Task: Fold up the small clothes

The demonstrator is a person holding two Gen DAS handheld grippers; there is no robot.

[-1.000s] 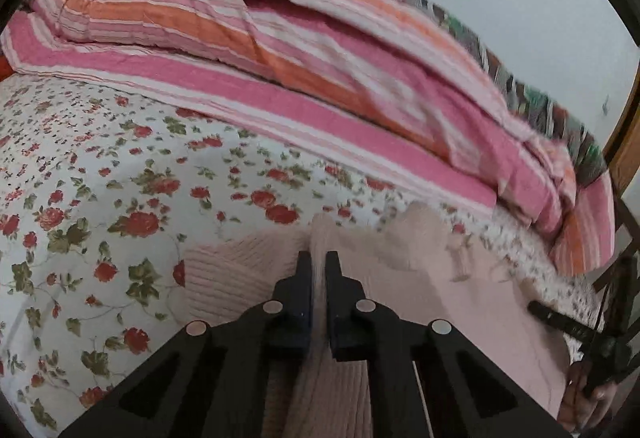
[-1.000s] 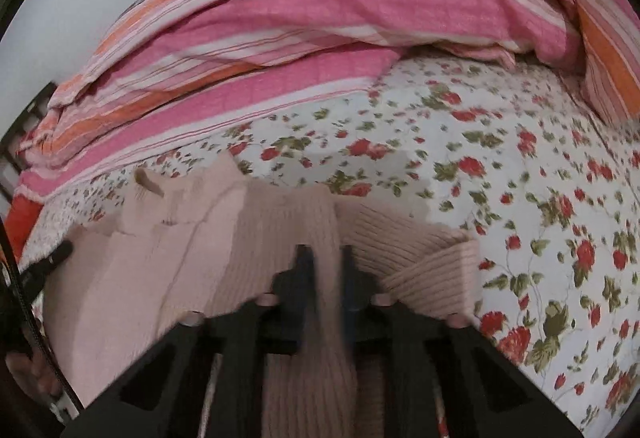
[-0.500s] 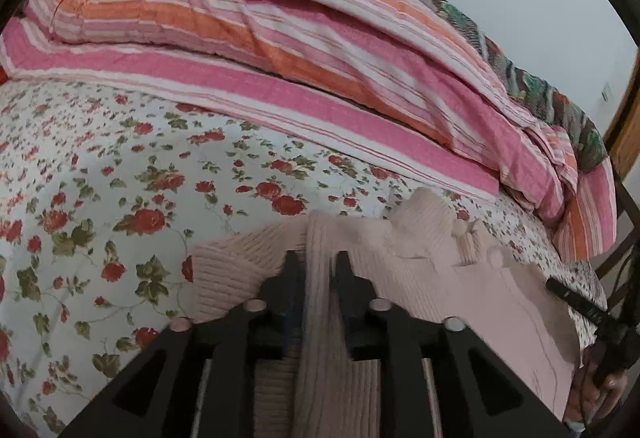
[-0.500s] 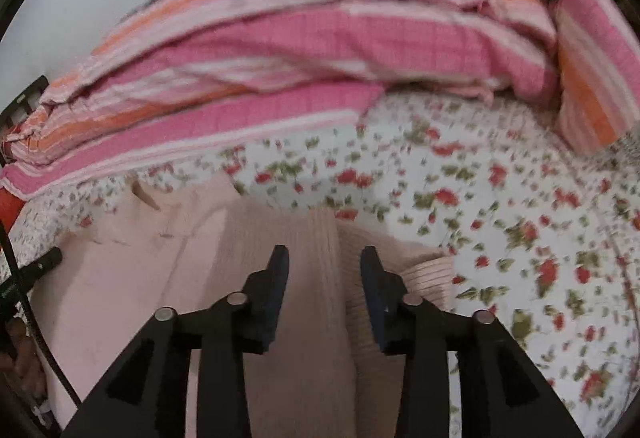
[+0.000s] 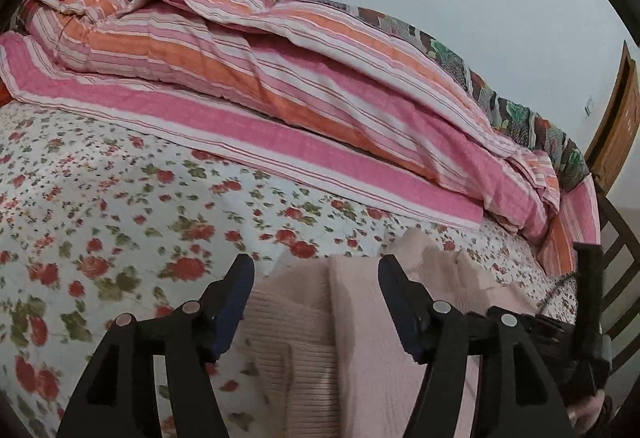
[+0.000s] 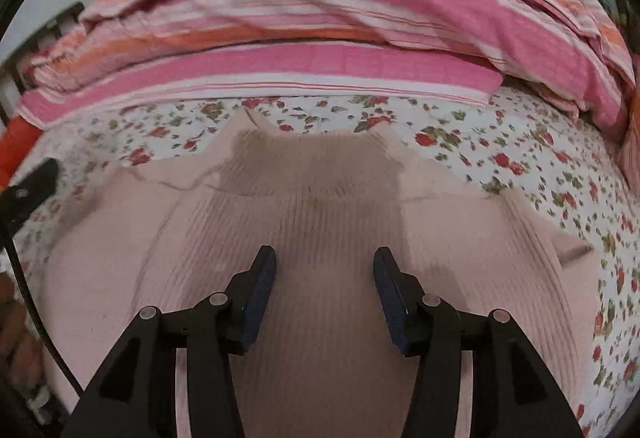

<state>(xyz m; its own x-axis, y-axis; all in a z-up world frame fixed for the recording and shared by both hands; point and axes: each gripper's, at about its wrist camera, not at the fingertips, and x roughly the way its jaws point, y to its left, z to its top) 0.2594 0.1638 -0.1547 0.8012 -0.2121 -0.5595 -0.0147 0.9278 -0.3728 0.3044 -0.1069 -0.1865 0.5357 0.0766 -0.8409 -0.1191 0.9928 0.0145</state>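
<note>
A pale pink ribbed knit sweater (image 6: pixel 320 222) lies flat on the floral bedsheet (image 6: pixel 520 158), its collar toward the far side and a sleeve folded in over the body. My right gripper (image 6: pixel 324 258) hovers over the sweater's middle, jaws opening, nothing pinched between them. In the left wrist view the same sweater (image 5: pixel 360 338) lies below my left gripper (image 5: pixel 316 266), whose jaws are opening too; the cloth lies loose beneath them, free of the pads. The right gripper's dark body (image 5: pixel 588 302) shows at the right edge.
A pink and orange striped quilt (image 5: pixel 280 78) is heaped along the far side of the bed, against a pale wall. Floral sheet (image 5: pixel 100 218) stretches to the left of the sweater. A wooden door (image 5: pixel 616 126) and dark bed frame stand at the right.
Both grippers were shut on folds of the sweater and have let go, with jaws now apart. The right gripper swung across to the sweater's middle; the left rose a little.
</note>
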